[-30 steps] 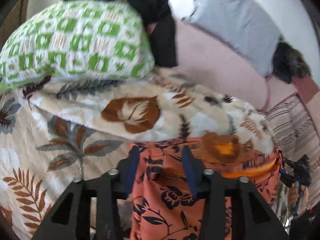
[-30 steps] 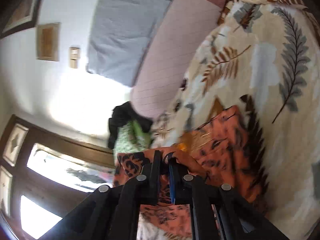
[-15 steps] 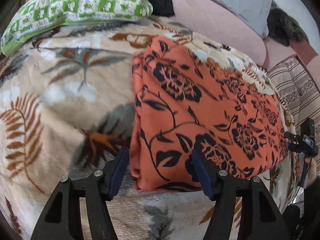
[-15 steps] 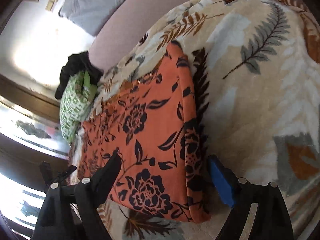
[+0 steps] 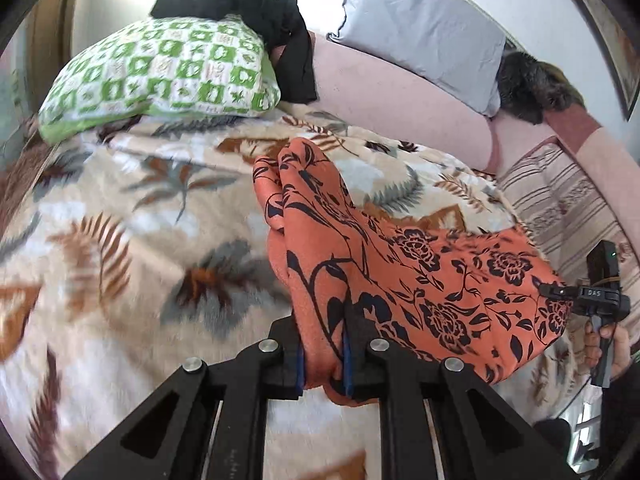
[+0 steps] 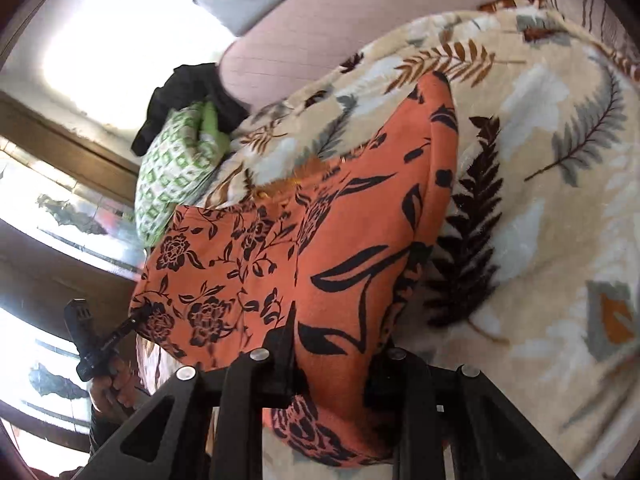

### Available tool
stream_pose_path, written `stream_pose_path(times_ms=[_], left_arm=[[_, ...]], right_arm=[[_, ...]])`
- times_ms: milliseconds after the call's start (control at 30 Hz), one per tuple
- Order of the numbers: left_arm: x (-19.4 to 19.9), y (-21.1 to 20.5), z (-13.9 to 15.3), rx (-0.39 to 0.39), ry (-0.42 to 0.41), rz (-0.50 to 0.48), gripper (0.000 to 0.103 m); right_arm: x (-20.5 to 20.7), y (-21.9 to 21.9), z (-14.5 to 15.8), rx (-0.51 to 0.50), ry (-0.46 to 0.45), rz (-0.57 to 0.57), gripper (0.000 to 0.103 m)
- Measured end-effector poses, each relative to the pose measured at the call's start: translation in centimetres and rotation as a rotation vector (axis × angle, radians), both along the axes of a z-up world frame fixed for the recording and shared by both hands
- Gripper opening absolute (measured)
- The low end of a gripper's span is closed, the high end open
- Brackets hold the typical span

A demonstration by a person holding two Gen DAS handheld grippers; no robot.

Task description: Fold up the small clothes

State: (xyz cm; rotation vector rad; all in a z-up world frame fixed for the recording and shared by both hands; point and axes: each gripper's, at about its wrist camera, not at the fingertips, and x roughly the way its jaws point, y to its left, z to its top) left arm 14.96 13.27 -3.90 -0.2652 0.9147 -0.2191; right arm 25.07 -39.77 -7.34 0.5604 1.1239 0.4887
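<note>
An orange garment (image 5: pixel 400 272) with black flowers lies on a leaf-patterned blanket (image 5: pixel 140 240), its near edge raised off the bed. My left gripper (image 5: pixel 322 356) is closing its jaws, and a folded bunch of the garment's near left corner is pinched between the blue pads. In the right wrist view, the orange garment (image 6: pixel 340 240) drapes up into my right gripper (image 6: pixel 332 368), whose jaws are closing with the near right corner squeezed between them. Each gripper shows small in the other's view, at the cloth's far side edge, with a hand under it.
A green-and-white checked pillow (image 5: pixel 160 76) with a black garment (image 5: pixel 280 32) on it lies at the head of the bed. Behind are a pink bolster (image 5: pixel 400 112) and a grey pillow (image 5: pixel 420 32). A striped cloth (image 5: pixel 560 200) lies at the right. A wooden-framed window (image 6: pixel 60 220) is on the left.
Half a second ago both grippers stood open around the near edge of the flat garment. Now both have closed on its near corners and lifted that edge off the blanket.
</note>
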Motion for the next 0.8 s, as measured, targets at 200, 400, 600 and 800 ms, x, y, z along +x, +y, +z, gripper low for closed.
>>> stream_pose_path(times_ms=[200,400,600,800], left_arm=[[-4.2,0.7,-9.9,0.018,0.266,0.028,0.025],[-2.3,2.0,-4.5,0.06,0.088,0.048,0.046],[5.8,0.4,-4.9,0.123,0.089,-0.03,0.047],[10.1,-0.8,-8.1,0.157,0.156,-0.011,0.017]], right_arm=[[-7.4,-0.6,-6.0,-0.06,0.159,0.065,0.08],[-8.3,-5.3,-5.5,0.07,0.067,-0.141,0.084],[-4.9,-7.2,-4.0,0.046,0.007,-0.215,0.084],[-0.8,-6.6,-4.8,-0.008,0.002,-0.257,0.084]])
